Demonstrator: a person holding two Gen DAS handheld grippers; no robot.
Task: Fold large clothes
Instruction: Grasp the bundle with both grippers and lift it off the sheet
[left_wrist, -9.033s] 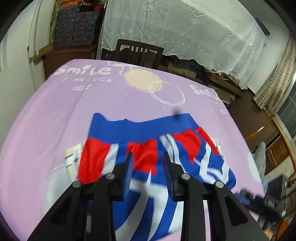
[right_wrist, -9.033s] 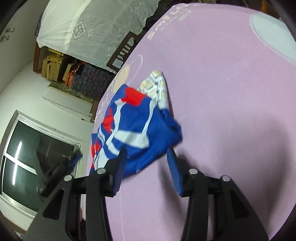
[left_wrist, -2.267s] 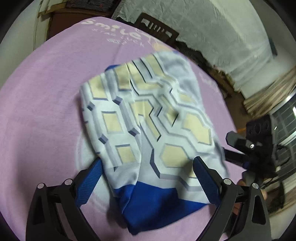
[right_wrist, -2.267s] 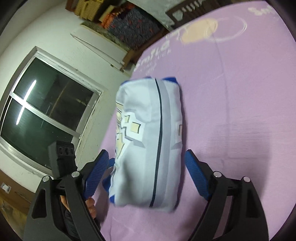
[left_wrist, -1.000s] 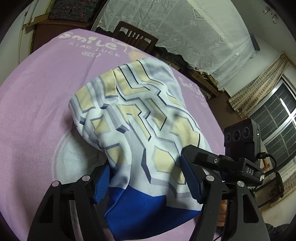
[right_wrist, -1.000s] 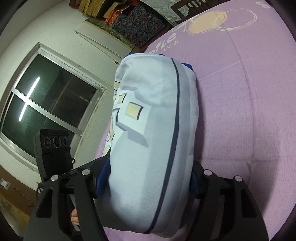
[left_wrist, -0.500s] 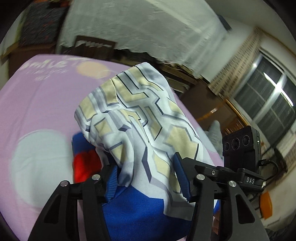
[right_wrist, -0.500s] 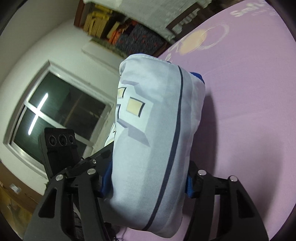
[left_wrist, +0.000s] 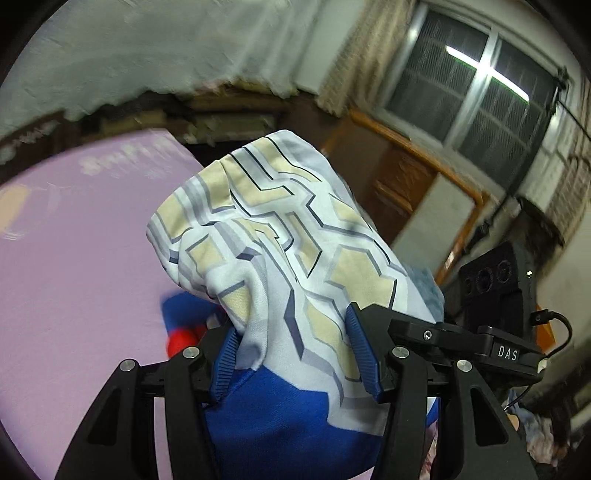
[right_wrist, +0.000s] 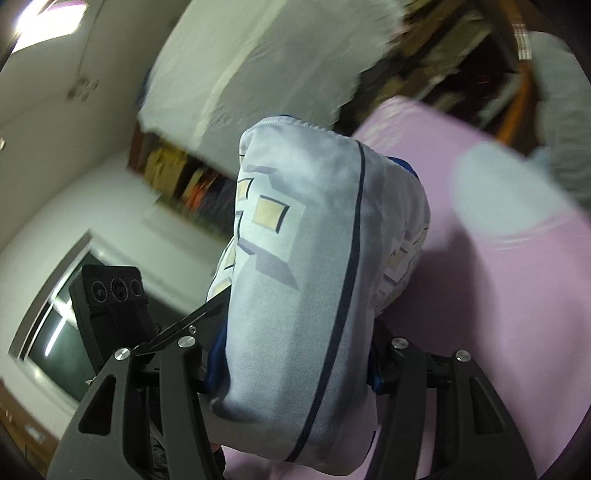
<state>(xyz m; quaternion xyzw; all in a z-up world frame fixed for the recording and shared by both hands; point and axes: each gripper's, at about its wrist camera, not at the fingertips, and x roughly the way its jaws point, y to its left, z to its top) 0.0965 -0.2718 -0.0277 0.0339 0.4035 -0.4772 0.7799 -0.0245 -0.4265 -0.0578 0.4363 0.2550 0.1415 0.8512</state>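
Note:
A folded garment (left_wrist: 280, 229), pale with beige hexagon print and a blue layer underneath, hangs lifted above the purple sheet (left_wrist: 74, 258). My left gripper (left_wrist: 291, 343) is shut on its near end, blue pads pressed into the cloth on both sides. In the right wrist view the same bundle (right_wrist: 306, 229) fills the middle, and my right gripper (right_wrist: 295, 350) is shut on it, its fingers mostly hidden by the fabric. Each gripper grips one side, so the other's black camera body (left_wrist: 491, 302) (right_wrist: 110, 291) shows close by. A blue and red part (left_wrist: 181, 332) shows blurred below the bundle.
The purple sheet (right_wrist: 498, 295) carries a pale round print (right_wrist: 498, 192). A barred window (left_wrist: 472, 92) and wooden furniture (left_wrist: 406, 177) stand to the right of the bed. White draped cloth (left_wrist: 147, 55) covers things behind. Grey fabric (right_wrist: 561, 129) lies at the far right.
Both grippers have closed tighter on the bundle, lifted it off the sheet and swung it sideways. The views have turned from the bed towards the window and furniture.

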